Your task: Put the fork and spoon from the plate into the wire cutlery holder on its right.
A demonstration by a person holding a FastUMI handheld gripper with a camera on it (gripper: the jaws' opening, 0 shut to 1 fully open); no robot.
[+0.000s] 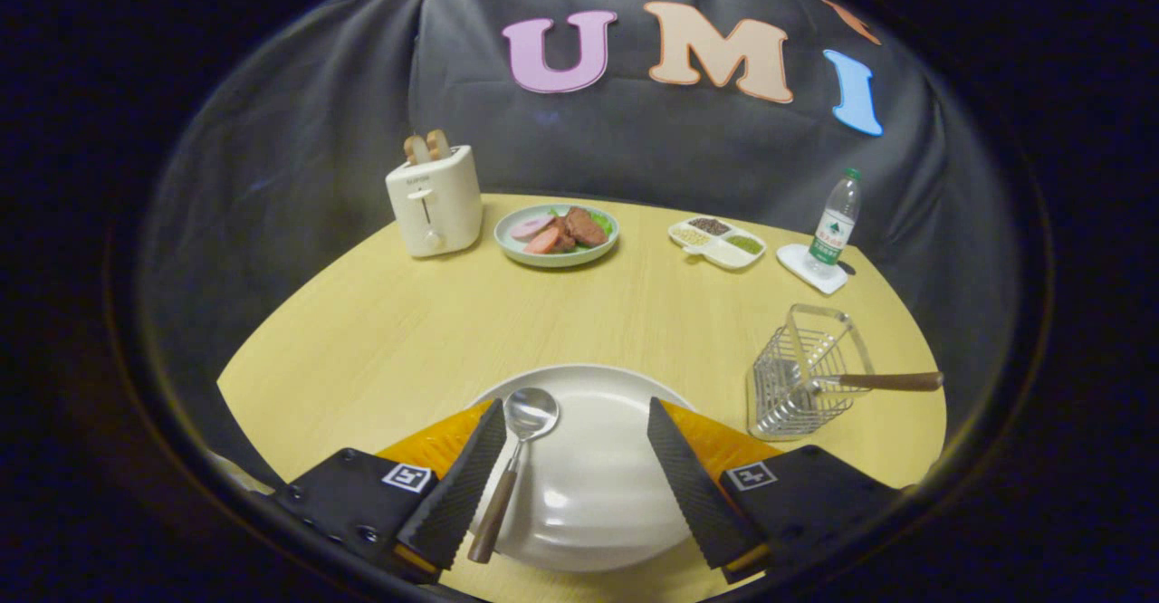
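Now the gripper point(577, 445) hangs over the white plate point(593, 512) with its fingers spread wide, holding nothing; bare table point(380, 331) lies beyond. The wooden-handled spoon point(512, 467) lies on the plate's left, beside the left finger, bowl pointing far, handle overhanging the near rim. To the right, the wire cutlery holder point(801, 377) holds the fork point(874, 382), handle leaning right.

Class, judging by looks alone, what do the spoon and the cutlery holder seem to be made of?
Spoon, lying just inside the open gripper's left finger: shiny bowl, likely polished steel; brown handle looks like wood.
Cutlery holder: thin bright wires in a grid, probably chromed or stainless metal.
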